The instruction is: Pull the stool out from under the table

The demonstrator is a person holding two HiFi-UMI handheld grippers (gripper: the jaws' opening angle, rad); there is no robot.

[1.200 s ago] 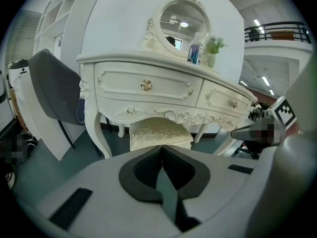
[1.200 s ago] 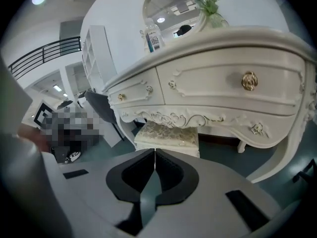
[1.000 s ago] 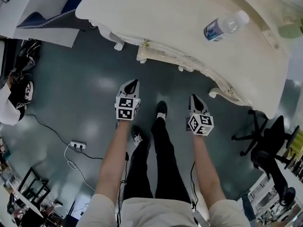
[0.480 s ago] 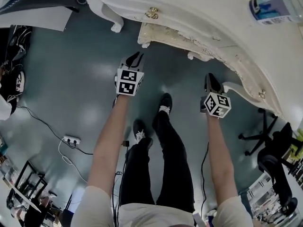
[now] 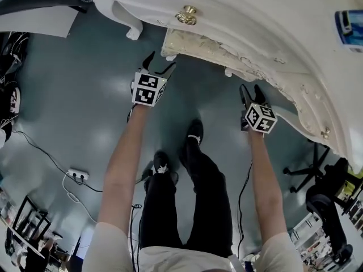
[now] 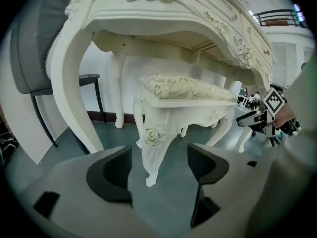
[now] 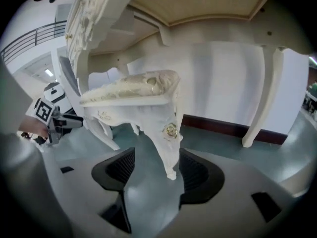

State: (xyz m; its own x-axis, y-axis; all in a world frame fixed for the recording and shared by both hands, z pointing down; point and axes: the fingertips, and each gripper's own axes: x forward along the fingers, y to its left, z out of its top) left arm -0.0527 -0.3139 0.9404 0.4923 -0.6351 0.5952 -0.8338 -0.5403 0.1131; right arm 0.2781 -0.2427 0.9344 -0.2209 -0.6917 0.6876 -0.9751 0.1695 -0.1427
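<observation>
The cream stool (image 5: 195, 43) with a padded seat (image 6: 190, 89) stands tucked under the white carved table (image 5: 266, 21). My left gripper (image 5: 158, 64) is at the stool's left front corner and its jaws are opening. The rose-carved leg (image 6: 152, 144) lines up with the gap of the left gripper (image 6: 159, 167), and the pads do not touch it. My right gripper (image 5: 250, 92) is near the stool's right front corner, jaws also opening. The right front leg (image 7: 171, 142) shows in the gap of the right gripper (image 7: 157, 170), untouched.
A water bottle (image 5: 349, 29) lies on the tabletop. A brass drawer knob (image 5: 186, 15) sticks out above the stool. A grey chair (image 6: 30, 58) stands left of the table, a black office chair (image 5: 324, 187) to the right. A power strip (image 5: 77, 175) with cables lies on the floor.
Both grippers have moved forward to the stool's front corners, and their jaws have gone from shut to open. The head view has moved in closer to the table.
</observation>
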